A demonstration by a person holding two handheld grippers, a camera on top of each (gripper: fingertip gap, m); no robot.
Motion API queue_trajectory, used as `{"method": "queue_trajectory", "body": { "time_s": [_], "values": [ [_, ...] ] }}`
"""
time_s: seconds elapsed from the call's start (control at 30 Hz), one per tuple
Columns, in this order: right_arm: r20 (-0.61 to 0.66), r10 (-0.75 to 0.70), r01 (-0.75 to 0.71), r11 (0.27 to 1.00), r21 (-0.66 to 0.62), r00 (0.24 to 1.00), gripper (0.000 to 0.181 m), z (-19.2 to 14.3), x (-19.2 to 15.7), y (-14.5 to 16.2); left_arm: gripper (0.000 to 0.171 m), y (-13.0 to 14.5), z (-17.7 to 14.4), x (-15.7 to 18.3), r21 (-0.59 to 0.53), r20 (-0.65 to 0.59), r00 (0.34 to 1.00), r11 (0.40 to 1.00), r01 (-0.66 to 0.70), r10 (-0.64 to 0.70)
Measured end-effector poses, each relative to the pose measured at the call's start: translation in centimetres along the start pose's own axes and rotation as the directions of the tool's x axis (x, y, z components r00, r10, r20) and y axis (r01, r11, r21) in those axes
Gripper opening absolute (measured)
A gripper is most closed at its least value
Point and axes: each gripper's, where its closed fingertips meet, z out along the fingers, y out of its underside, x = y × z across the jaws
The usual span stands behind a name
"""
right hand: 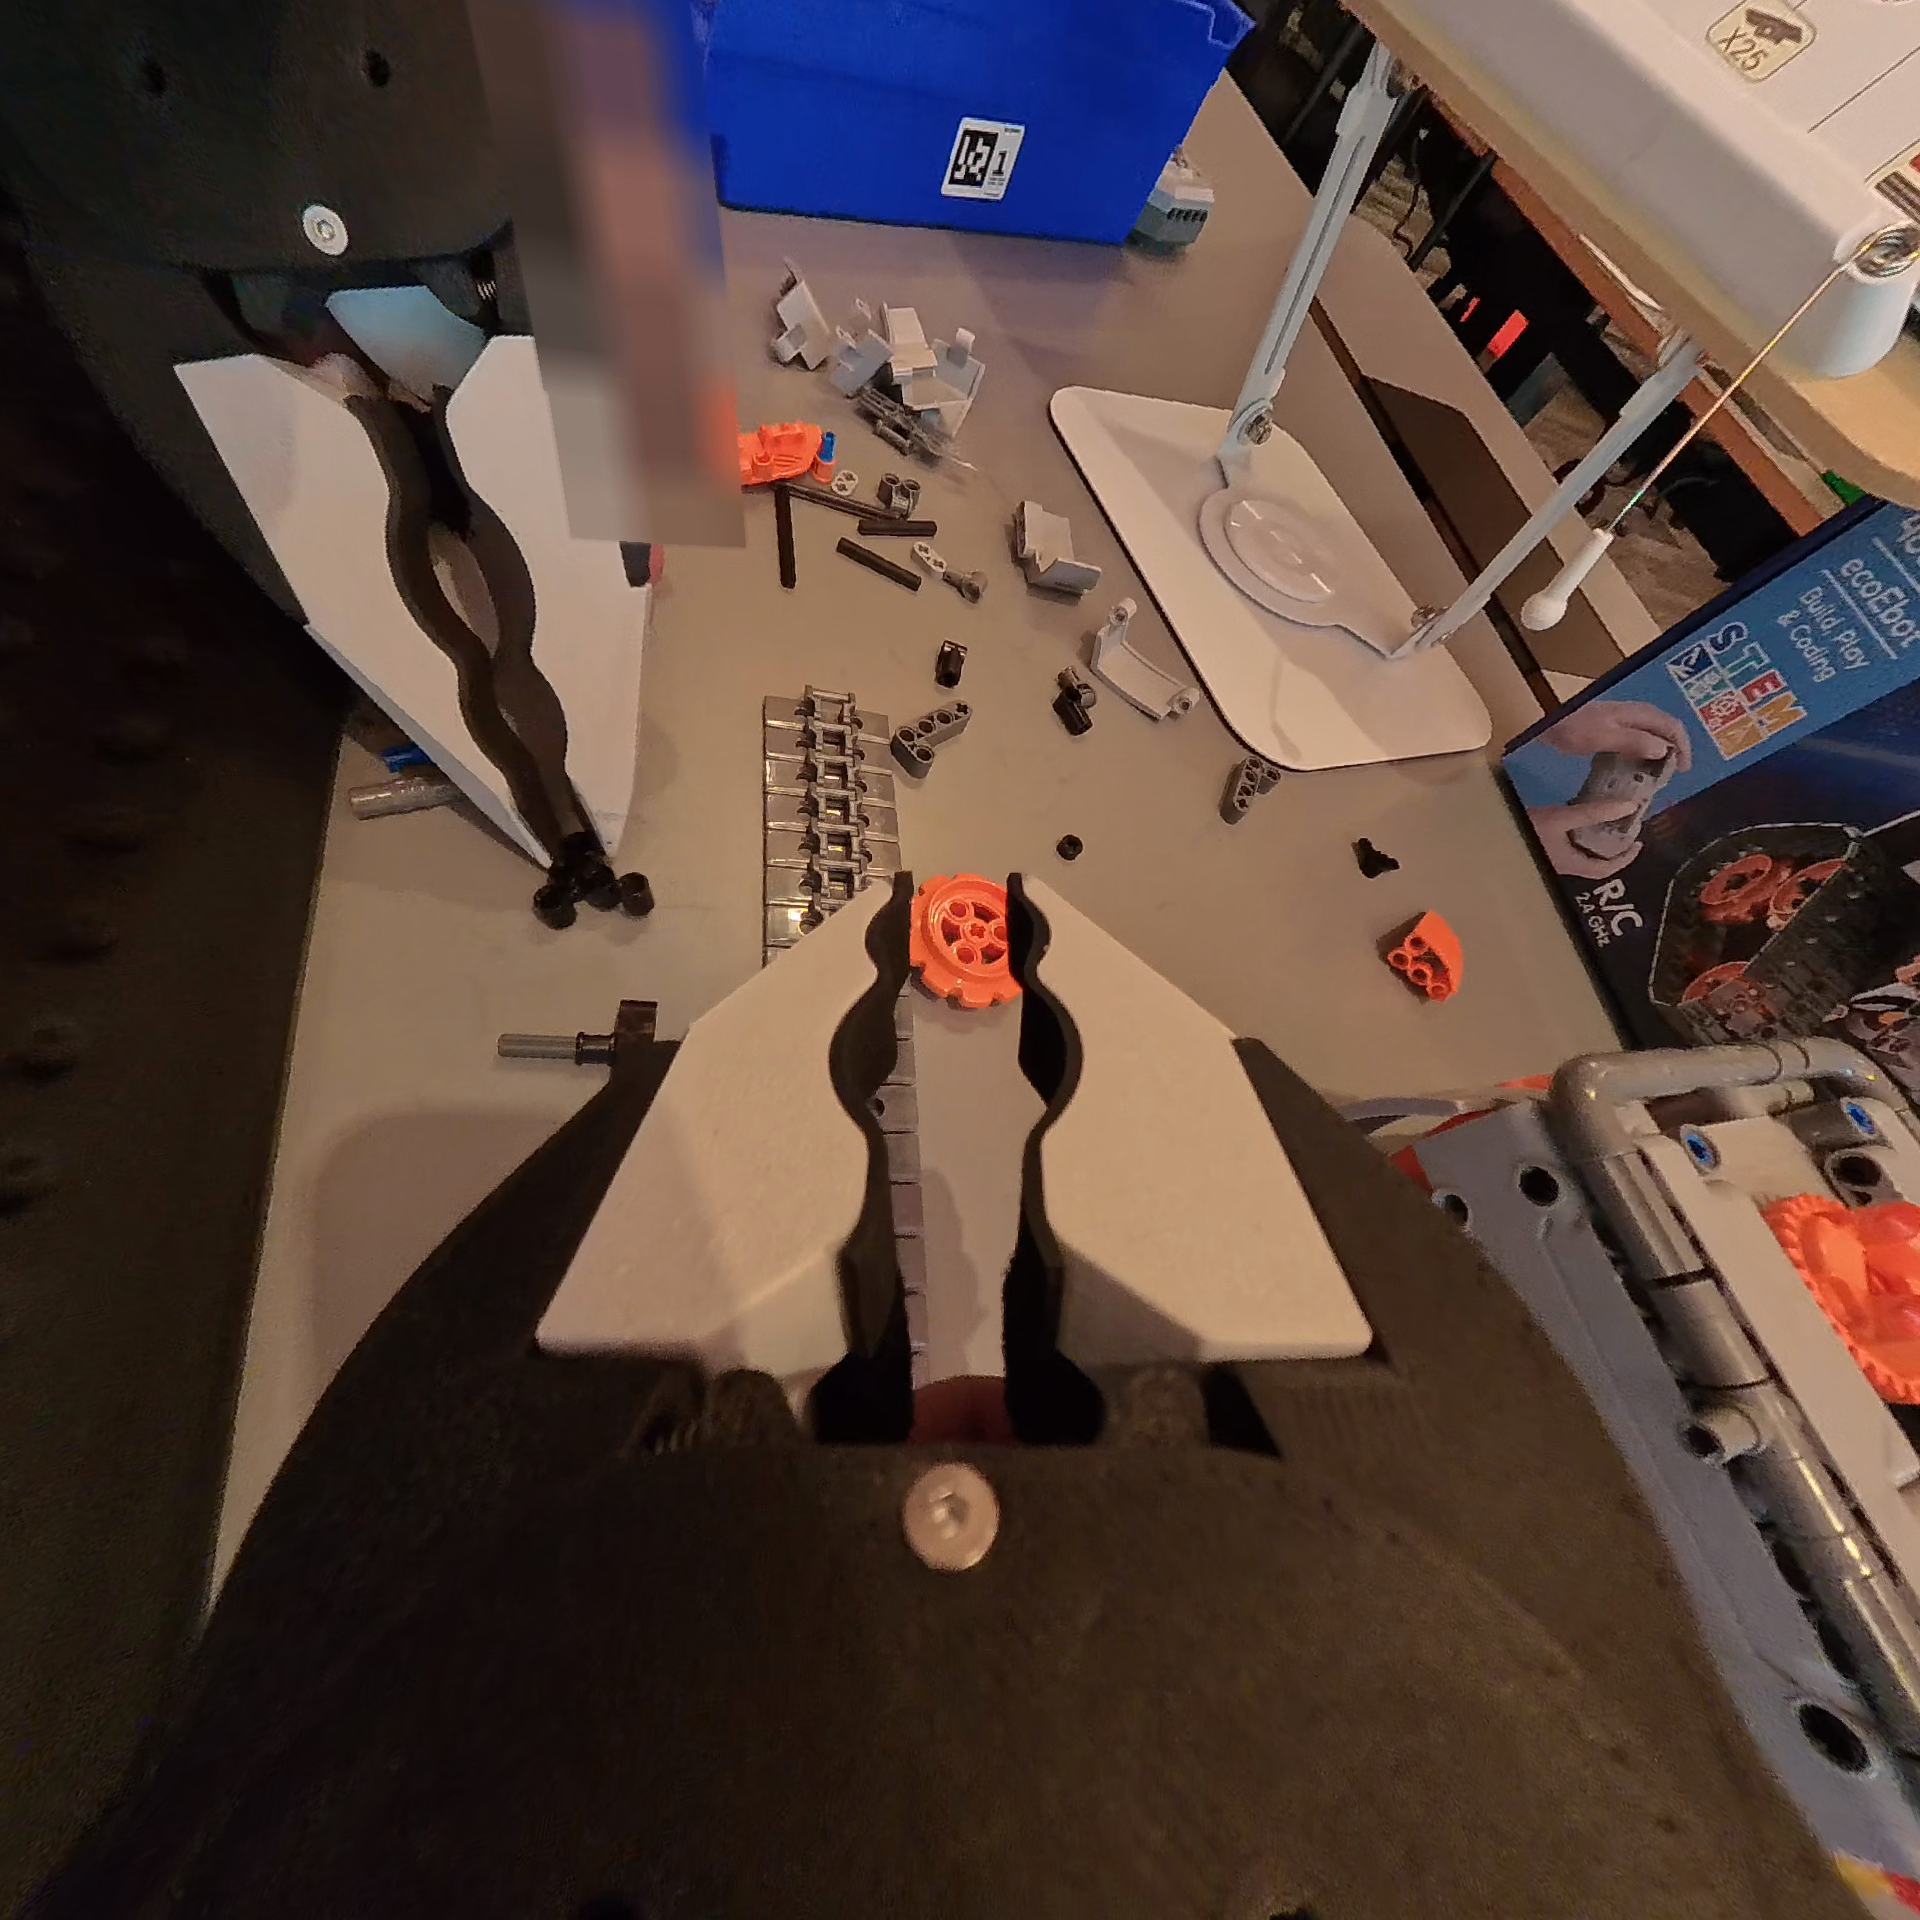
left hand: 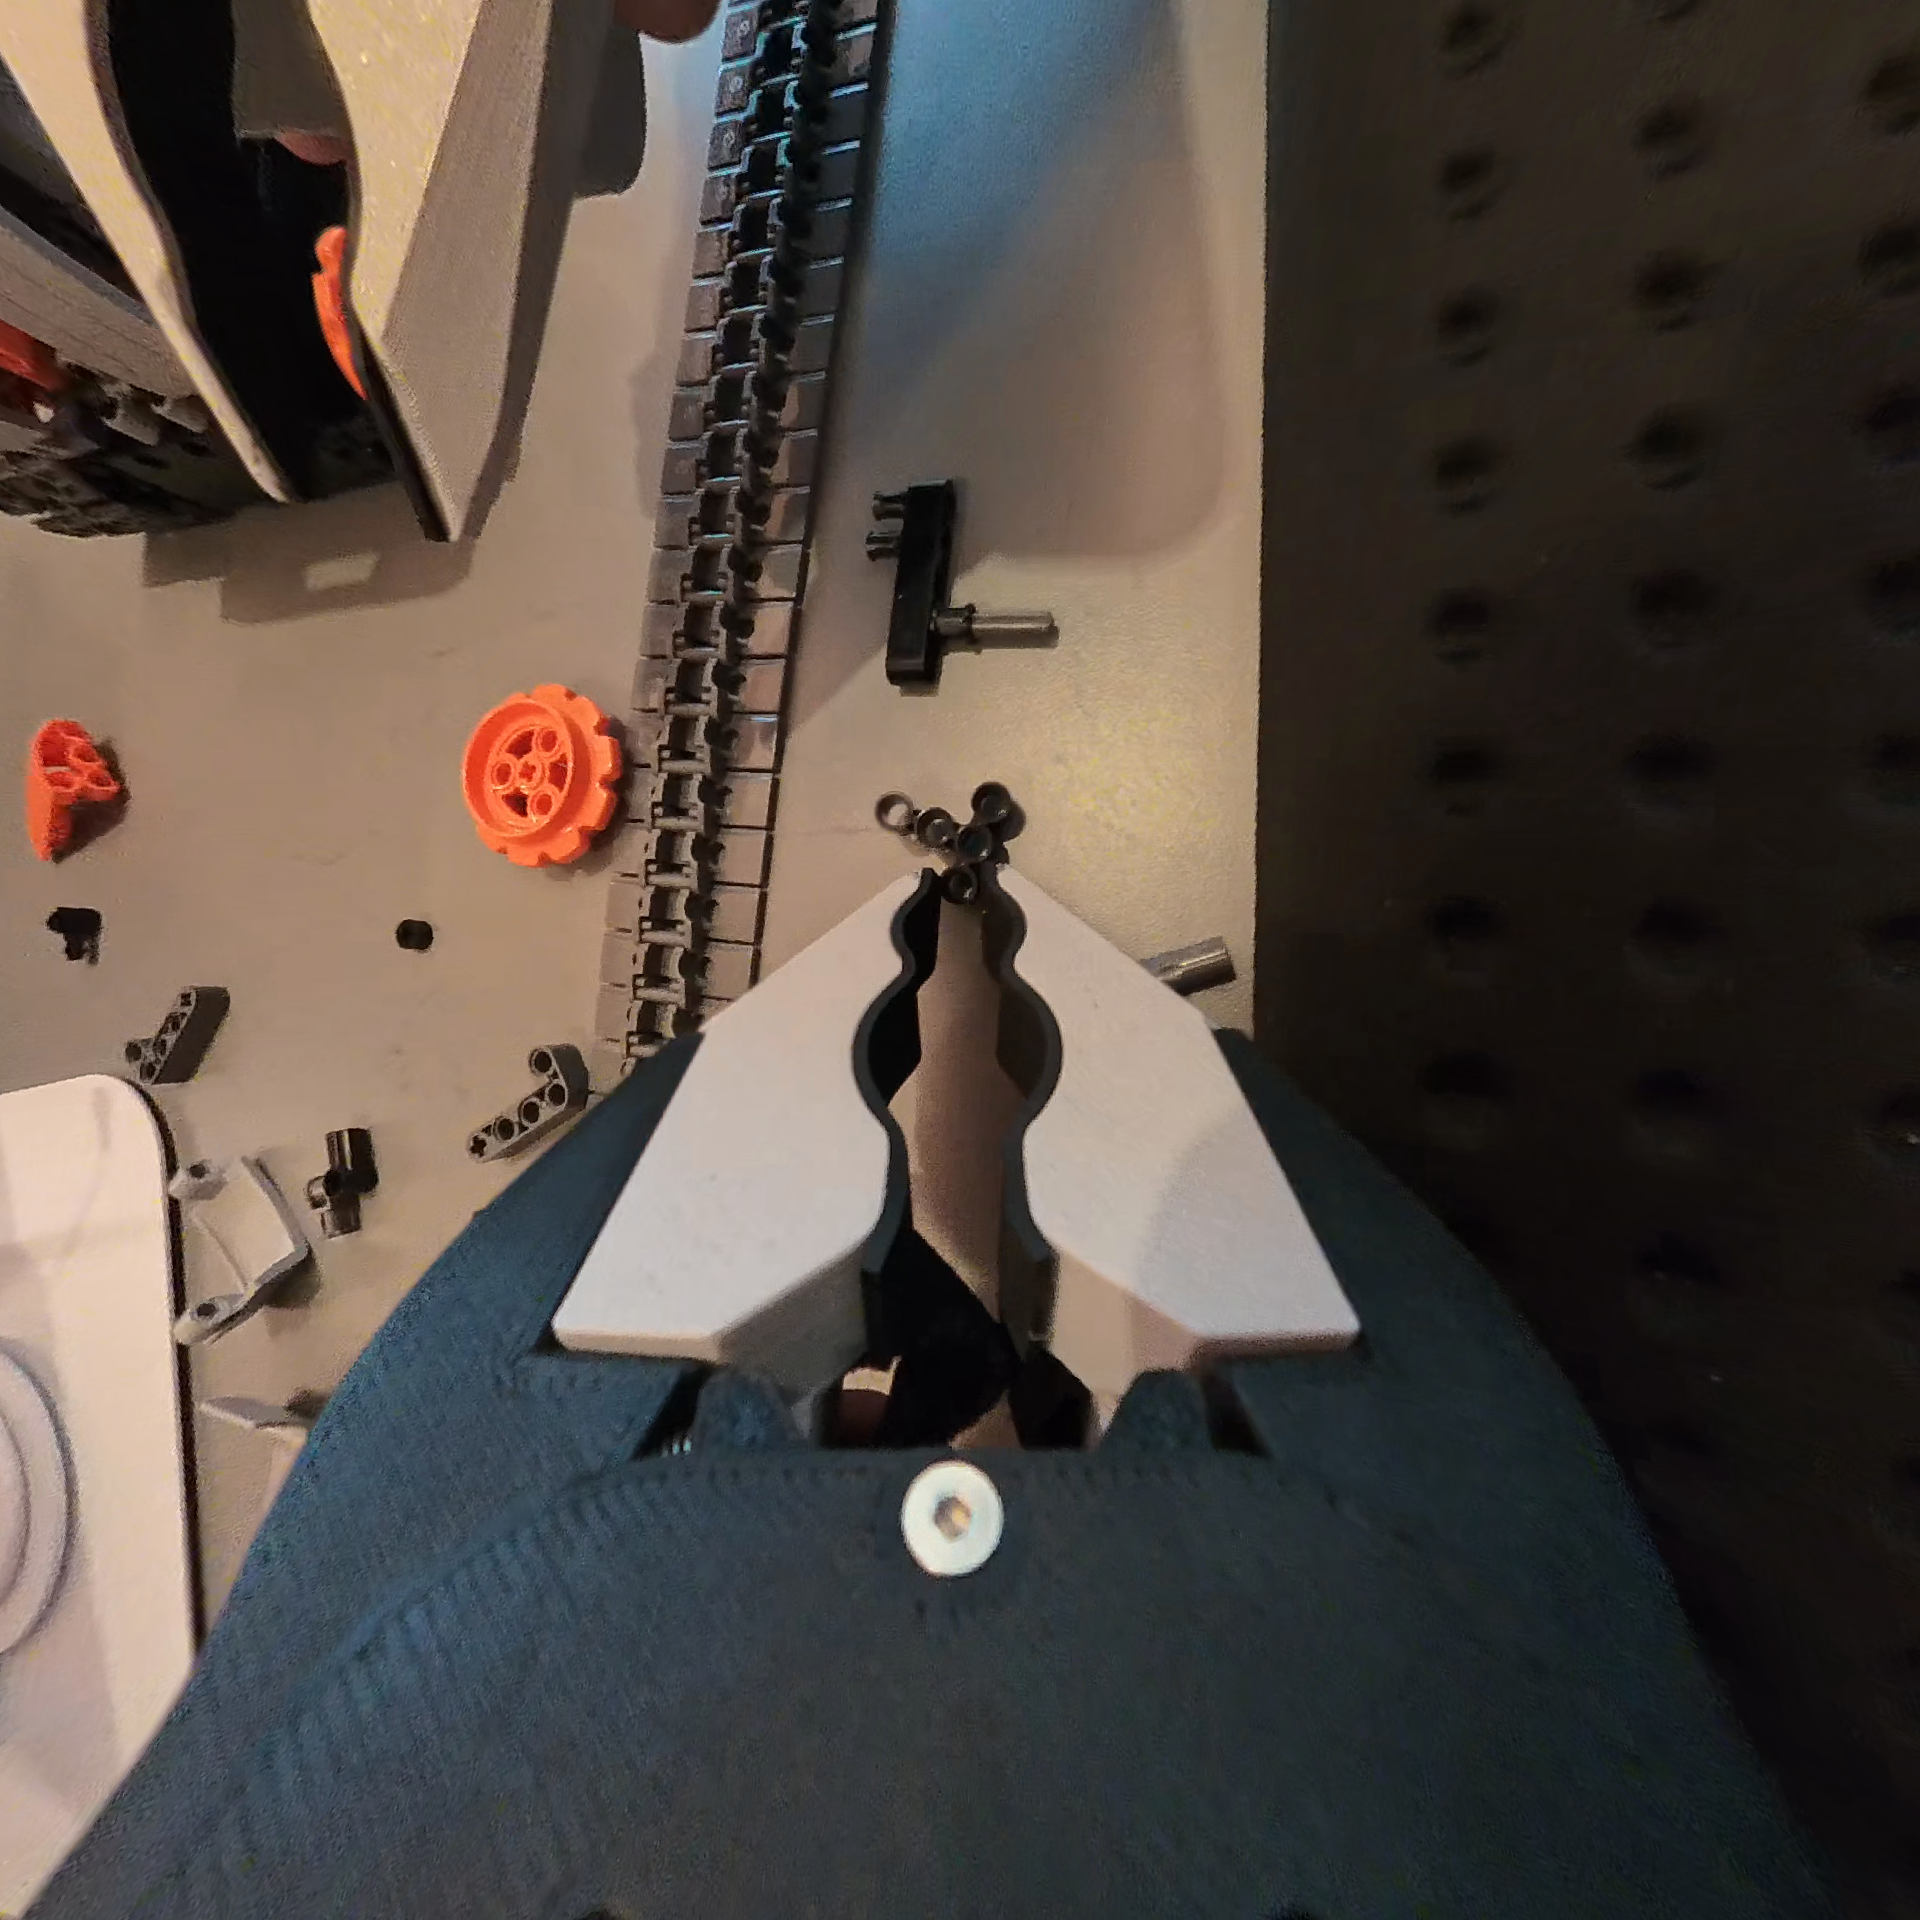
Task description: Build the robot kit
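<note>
Your left gripper is narrowed at the desk's edge by the dark mat, tips closing on one small black bushing from the cluster. Your right gripper stands partly open above the orange gear wheel, which lies beside the grey track strip mid-desk.

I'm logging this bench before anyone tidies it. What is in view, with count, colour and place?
Track: one, grey, flat mid-table.
Wheel: one, orange, beside the track, between the right gripper's tips.
Bushes: small cluster, black, at the left gripper's tips.
Lamp base: one, white, far right of the table.
Bin: one, blue, far edge.
Box: one, blue, right edge.
Left gripper: nearly closed around one bush.
Right gripper: open.
</note>
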Motion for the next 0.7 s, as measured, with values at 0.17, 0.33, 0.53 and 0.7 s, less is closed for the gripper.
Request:
{"method": "queue_trajectory", "body": {
  "time_s": [0.17,0.33,0.53,0.7],
  "values": [
    [0.001,0.004,-0.004,1.000,0.007,1.000,0.016,-0.1,0.0,-0.1,0.017,-0.6,-0.2,0.3,0.036,-0.041,0.996,0.997,0.075,-0.074],
    [-0.009,0.015,-0.015,1.000,0.018,1.000,0.017,-0.2,0.4,-0.1,0.022,-1.6,-4.0,-2.3,0.150,-0.041,0.980,0.969,0.198,-0.194],
    [-0.014,0.018,-0.018,1.000,0.019,1.000,0.016,-0.2,0.5,0.0,0.011,4.4,-11.7,-8.7,0.063,0.252,0.931,0.965,0.256,-0.263],
    [-0.001,0.015,-0.015,1.000,0.014,1.000,0.017,0.0,0.2,0.1,0.012,10.6,-14.3,-8.0,-0.160,0.319,0.915,0.937,0.310,-0.248]
  ]
}}
